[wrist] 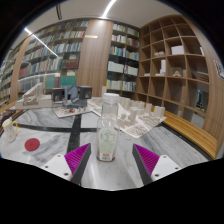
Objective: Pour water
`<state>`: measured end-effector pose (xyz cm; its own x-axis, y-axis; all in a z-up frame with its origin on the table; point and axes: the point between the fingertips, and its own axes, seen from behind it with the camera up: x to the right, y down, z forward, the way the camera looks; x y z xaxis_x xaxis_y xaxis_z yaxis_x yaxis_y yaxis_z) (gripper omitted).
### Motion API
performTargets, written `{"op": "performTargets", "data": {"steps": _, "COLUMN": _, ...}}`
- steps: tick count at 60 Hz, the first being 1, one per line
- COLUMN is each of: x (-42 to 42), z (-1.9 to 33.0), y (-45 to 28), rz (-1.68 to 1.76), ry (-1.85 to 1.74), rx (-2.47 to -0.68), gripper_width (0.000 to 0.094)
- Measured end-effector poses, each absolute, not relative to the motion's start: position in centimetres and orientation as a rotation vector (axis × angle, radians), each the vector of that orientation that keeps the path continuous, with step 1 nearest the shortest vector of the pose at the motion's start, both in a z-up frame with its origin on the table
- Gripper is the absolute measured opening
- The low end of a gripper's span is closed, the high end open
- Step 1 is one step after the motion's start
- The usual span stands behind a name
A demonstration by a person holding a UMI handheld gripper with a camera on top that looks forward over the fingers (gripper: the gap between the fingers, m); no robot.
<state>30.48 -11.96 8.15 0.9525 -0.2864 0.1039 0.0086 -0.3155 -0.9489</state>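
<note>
In the gripper view, the tongs (107, 160) stand wide open, their magenta pads (78, 157) flanking a clear glass (107, 138) that rests on the marble-patterned desk (185, 150) between the two fingers, with a visible gap at each side. On the desk a red disc (32, 144) lies to the left of the fingers, white architectural models (133, 113) stand beyond the glass toward the far edge, and tall bookshelves (60, 50) and wooden cubby shelving (175, 60) line the room behind.
</note>
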Motion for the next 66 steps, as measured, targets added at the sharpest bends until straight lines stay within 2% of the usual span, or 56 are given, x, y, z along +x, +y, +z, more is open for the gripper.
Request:
{"op": "performTargets", "data": {"steps": 5, "x": 31.3, "z": 7.9, "y": -8.5, "rz": -0.299, "ry": 0.209, "rx": -1.86, "gripper_width": 0.0852}}
{"op": "performTargets", "data": {"steps": 12, "x": 31.9, "z": 7.5, "y": -4.6, "rz": -0.331, "ry": 0.179, "rx": -1.838, "gripper_width": 0.0798}}
{"op": "performTargets", "data": {"steps": 16, "x": 32.2, "z": 7.1, "y": -3.1, "rz": -0.349, "ry": 0.158, "rx": -1.837, "gripper_width": 0.0713}}
{"op": "performTargets", "data": {"steps": 19, "x": 32.1, "z": 6.8, "y": -2.1, "rz": -0.342, "ry": 0.152, "rx": -1.831, "gripper_width": 0.058}}
{"op": "performTargets", "data": {"steps": 29, "x": 32.5, "z": 7.1, "y": -2.1, "rz": -0.349, "ry": 0.184, "rx": -1.812, "gripper_width": 0.0423}}
{"op": "performTargets", "data": {"steps": 38, "x": 33.3, "z": 9.0, "y": -3.3, "rz": -0.427, "ry": 0.204, "rx": -1.812, "gripper_width": 0.0408}}
{"op": "performTargets", "data": {"steps": 45, "x": 33.9, "z": 14.3, "y": -4.2, "rz": -0.613, "ry": 0.168, "rx": -1.757, "gripper_width": 0.0408}}
{"op": "performTargets", "data": {"steps": 53, "x": 32.4, "z": 23.6, "y": -4.7, "rz": -0.912, "ry": 0.011, "rx": -1.631, "gripper_width": 0.0408}}
{"op": "performTargets", "data": {"steps": 60, "x": 26.3, "z": 31.2, "y": -3.4, "rz": -1.154, "ry": -0.233, "rx": -1.454, "gripper_width": 0.0406}}
{"op": "performTargets", "data": {"steps": 66, "x": 18.1, "z": 35.4, "y": -1.5, "rz": -1.329, "ry": -0.485, "rx": -1.265, "gripper_width": 0.0403}}
